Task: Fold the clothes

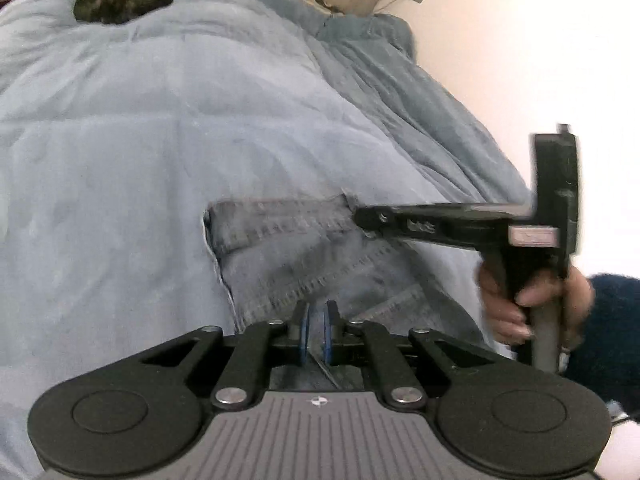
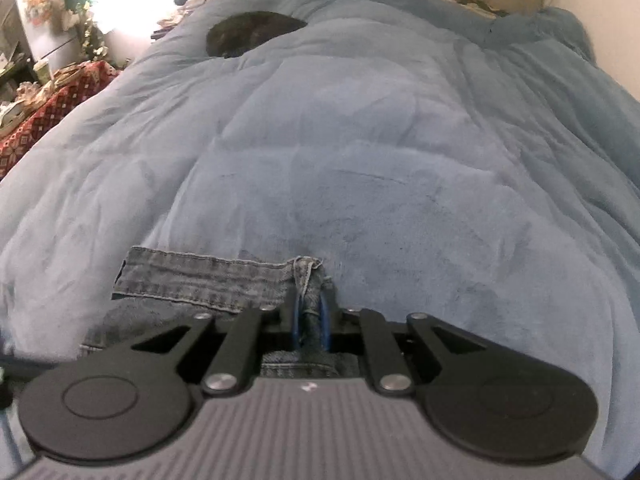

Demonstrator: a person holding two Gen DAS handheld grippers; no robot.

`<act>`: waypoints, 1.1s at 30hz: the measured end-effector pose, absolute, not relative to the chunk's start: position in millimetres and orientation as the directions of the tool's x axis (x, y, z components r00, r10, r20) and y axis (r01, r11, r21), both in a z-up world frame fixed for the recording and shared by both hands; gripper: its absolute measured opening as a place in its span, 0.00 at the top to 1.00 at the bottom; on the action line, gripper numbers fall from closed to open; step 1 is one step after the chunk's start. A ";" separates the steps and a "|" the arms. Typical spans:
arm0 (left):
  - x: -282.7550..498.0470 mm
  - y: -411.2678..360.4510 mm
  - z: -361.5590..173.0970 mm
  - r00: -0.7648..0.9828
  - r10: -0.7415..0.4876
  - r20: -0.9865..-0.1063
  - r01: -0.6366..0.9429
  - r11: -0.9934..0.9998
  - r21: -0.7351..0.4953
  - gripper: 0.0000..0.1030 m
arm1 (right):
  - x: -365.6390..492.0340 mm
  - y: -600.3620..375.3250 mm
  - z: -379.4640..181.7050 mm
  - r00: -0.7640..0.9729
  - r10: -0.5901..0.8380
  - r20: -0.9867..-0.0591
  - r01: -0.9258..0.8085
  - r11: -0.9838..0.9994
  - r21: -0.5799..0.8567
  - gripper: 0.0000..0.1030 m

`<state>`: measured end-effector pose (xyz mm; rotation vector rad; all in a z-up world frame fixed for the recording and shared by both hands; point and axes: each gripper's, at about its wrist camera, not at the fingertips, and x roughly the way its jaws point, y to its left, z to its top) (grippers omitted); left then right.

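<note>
A pair of light blue jeans (image 1: pixel 304 252) lies on a blue quilt (image 1: pixel 160 140). In the left wrist view my left gripper (image 1: pixel 318 320) is shut on the near edge of the jeans. My right gripper (image 1: pixel 360 218) reaches in from the right and pinches the far hem corner. In the right wrist view my right gripper (image 2: pixel 312 316) is shut on a bunched fold of the jeans (image 2: pixel 200 276), with the hem band stretching left over the quilt (image 2: pixel 360 140).
A dark rounded object (image 2: pixel 252 36) lies on the far part of the quilt, and it also shows in the left wrist view (image 1: pixel 120 2). A cluttered table with a red patterned cloth (image 2: pixel 44 120) stands at the left. A white wall (image 1: pixel 540 60) runs along the right.
</note>
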<state>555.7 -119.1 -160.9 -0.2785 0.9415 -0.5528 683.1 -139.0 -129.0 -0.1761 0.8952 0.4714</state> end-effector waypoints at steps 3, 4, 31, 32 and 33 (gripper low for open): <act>564.9 -119.7 -161.7 0.480 -0.544 -0.688 0.323 0.839 -0.438 0.95 | 676.7 -159.2 -103.0 0.571 0.316 -0.758 -0.413 0.908 0.067 0.69; 566.7 -116.9 -157.9 0.488 -0.553 -0.676 0.323 0.833 -0.449 0.95 | 672.4 -166.0 -93.6 0.578 0.314 -0.753 -0.398 0.914 0.076 0.70; 578.3 -111.2 -161.9 0.519 -0.511 -0.685 0.237 0.856 -0.459 0.82 | 659.6 -155.3 -127.0 0.462 0.352 -0.814 -0.522 0.850 0.072 0.79; 574.0 -106.5 -162.2 0.524 -0.500 -0.690 0.232 0.863 -0.449 0.67 | 659.4 -153.2 -129.1 0.463 0.347 -0.816 -0.522 0.851 0.065 0.80; 569.9 -102.1 -162.8 0.527 -0.488 -0.696 0.228 0.870 -0.438 0.62 | 657.9 -151.8 -128.7 0.468 0.343 -0.815 -0.520 0.852 0.061 0.81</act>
